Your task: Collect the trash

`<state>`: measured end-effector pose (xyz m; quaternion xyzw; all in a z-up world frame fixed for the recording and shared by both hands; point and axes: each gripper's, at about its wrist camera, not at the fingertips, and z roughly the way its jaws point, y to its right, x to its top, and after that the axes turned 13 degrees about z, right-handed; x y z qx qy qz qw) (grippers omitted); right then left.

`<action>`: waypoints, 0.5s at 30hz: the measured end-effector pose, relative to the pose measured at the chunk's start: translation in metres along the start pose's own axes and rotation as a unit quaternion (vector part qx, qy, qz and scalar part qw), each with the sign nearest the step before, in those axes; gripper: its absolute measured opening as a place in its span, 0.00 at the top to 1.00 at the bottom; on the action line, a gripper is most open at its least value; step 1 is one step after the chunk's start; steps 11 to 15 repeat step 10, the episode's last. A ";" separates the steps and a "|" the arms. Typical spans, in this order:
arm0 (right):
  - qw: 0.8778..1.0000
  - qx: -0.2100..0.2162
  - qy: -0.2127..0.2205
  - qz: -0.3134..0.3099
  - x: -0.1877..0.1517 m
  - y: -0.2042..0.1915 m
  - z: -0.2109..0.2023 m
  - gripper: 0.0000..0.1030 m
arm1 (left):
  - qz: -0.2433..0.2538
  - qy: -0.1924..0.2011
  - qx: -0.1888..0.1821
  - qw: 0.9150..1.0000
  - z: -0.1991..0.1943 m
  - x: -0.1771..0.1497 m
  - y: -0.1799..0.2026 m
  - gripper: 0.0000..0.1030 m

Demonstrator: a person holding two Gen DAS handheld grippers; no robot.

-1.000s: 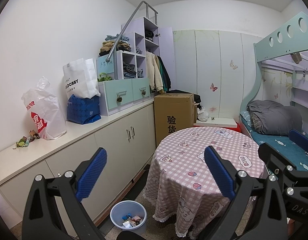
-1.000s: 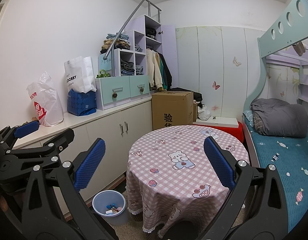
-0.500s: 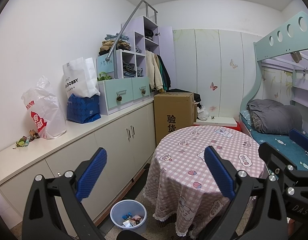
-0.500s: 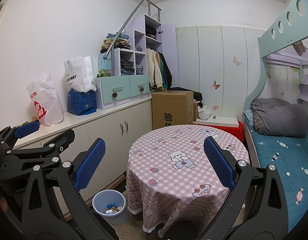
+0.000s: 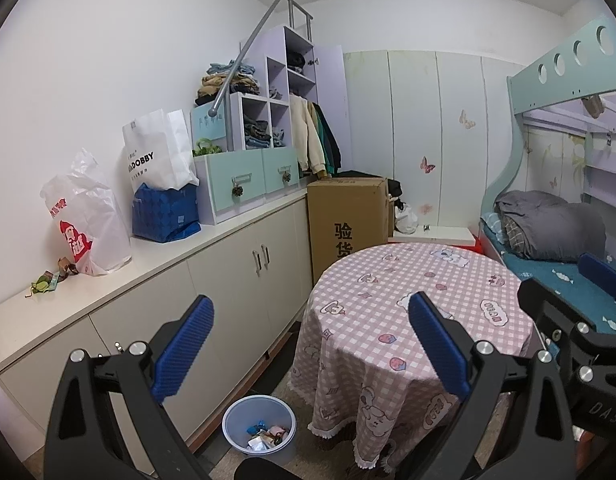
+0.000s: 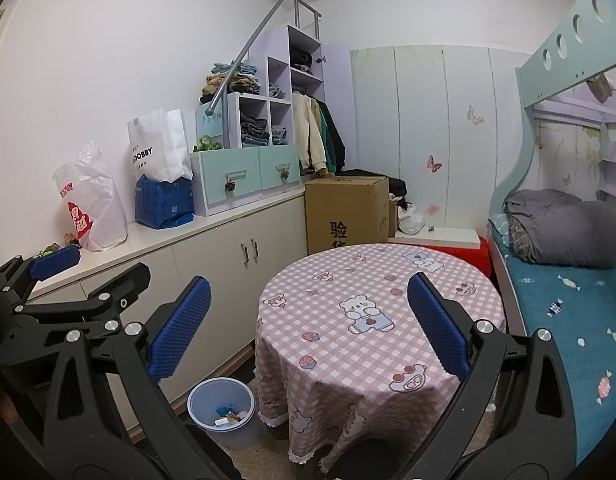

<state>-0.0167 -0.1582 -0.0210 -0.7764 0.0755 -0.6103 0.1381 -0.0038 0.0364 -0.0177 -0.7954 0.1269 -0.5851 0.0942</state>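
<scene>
The left gripper [image 5: 308, 344] is held level in the air with its jaws spread wide, nothing between the blue ribbed pads [image 5: 183, 344]. The right gripper [image 6: 305, 324] matches it, jaws wide apart and empty, blue pads [image 6: 436, 324] facing inward. The two sit side by side, close together, each showing at the edge of the other's view.

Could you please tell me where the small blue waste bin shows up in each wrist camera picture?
Left wrist: waste bin at bottom centre, left of the round table.
Right wrist: waste bin at lower left, left of the round table.
Shared landmark: the cardboard box behind the table.
</scene>
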 end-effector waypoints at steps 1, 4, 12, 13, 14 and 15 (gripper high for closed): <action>1.000 0.000 -0.005 0.003 -0.002 0.002 0.005 0.06 | 0.002 -0.005 0.000 1.000 0.004 -0.001 0.000 0.07; 1.000 0.000 -0.018 0.010 -0.008 0.008 0.017 0.06 | 0.003 -0.017 -0.001 1.000 0.016 -0.004 0.000 0.07; 0.998 -0.001 -0.057 0.029 -0.022 0.025 0.049 0.06 | 0.013 -0.058 0.000 0.998 0.048 -0.015 0.002 0.07; 0.998 -0.001 -0.057 0.029 -0.022 0.025 0.049 0.06 | 0.013 -0.058 0.000 0.998 0.048 -0.015 0.002 0.07; 0.998 -0.001 -0.057 0.029 -0.022 0.025 0.049 0.06 | 0.013 -0.058 0.000 0.998 0.048 -0.015 0.002 0.07; 0.998 -0.001 -0.057 0.029 -0.022 0.025 0.049 0.06 | 0.013 -0.058 0.000 0.998 0.048 -0.015 0.002 0.07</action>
